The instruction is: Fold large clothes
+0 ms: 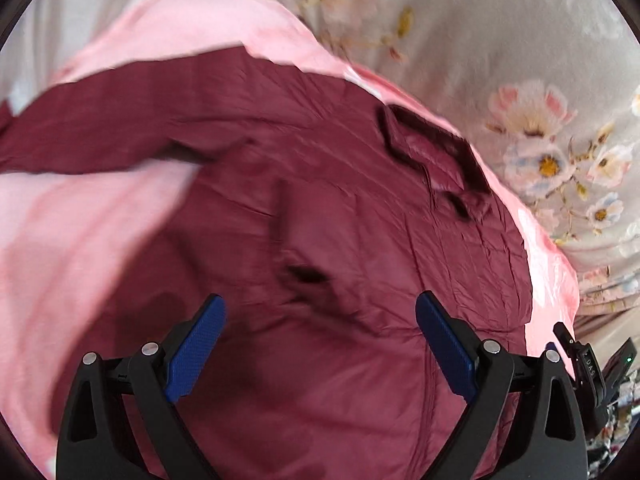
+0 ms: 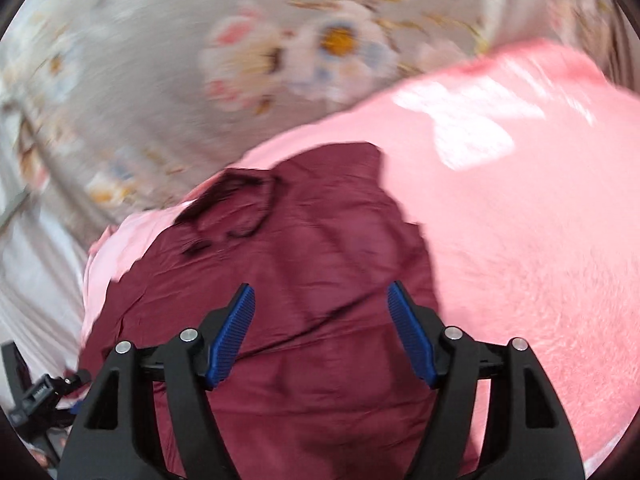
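Note:
A dark maroon shirt (image 1: pixel 312 200) lies spread on a pink blanket (image 1: pixel 80 240), its collar (image 1: pixel 436 148) toward the right in the left wrist view. One sleeve (image 1: pixel 100 132) stretches left across the pink cloth. My left gripper (image 1: pixel 320 312) hovers over the shirt's body, open, nothing between its blue pads (image 1: pixel 196 352). In the right wrist view the same maroon shirt (image 2: pixel 312 280) lies below my right gripper (image 2: pixel 320 304), collar (image 2: pixel 232 208) up and to the left. Its jaws stand apart and grip no cloth.
Around the pink blanket (image 2: pixel 520 220) spreads a grey bedsheet with a flower print (image 1: pixel 540 148) (image 2: pixel 280 52). The other gripper's black body (image 1: pixel 588 368) shows at the right edge of the left wrist view, and a black device (image 2: pixel 36 396) at lower left of the right wrist view.

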### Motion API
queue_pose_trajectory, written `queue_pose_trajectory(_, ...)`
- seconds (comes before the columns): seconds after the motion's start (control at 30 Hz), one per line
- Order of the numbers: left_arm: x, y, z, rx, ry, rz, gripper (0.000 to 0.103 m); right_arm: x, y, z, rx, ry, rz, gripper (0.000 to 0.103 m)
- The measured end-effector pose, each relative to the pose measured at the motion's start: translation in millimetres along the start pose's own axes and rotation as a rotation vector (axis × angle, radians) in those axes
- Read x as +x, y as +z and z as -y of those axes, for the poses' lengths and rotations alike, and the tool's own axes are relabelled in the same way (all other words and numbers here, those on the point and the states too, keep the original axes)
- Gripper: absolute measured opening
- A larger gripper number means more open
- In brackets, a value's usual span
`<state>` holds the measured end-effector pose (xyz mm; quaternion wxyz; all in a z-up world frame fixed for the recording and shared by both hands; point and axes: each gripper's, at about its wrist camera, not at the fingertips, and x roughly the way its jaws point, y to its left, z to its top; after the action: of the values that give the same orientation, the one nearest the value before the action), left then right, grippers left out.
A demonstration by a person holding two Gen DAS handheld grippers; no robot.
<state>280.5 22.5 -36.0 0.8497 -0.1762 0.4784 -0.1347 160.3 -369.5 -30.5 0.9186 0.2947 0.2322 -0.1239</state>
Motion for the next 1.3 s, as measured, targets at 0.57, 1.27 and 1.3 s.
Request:
queue_pose_trajectory(0.57, 45, 55, 22, 0.042, 0.054, 0.02, 0.002, 50, 35, 31, 0.205, 0.134, 0.031, 0.001)
queue_pose_trajectory(1.27, 31, 39, 4, 0.152, 0.217, 0.124, 0.028, 12, 14, -40, -0.209, -0.231, 0.057, 0.006)
queue_pose_trajectory(1.3, 28, 41, 9, 0.151, 0.21, 0.128, 0.028, 15, 12, -54, -0.241, -0.203, 0.043, 0.007)
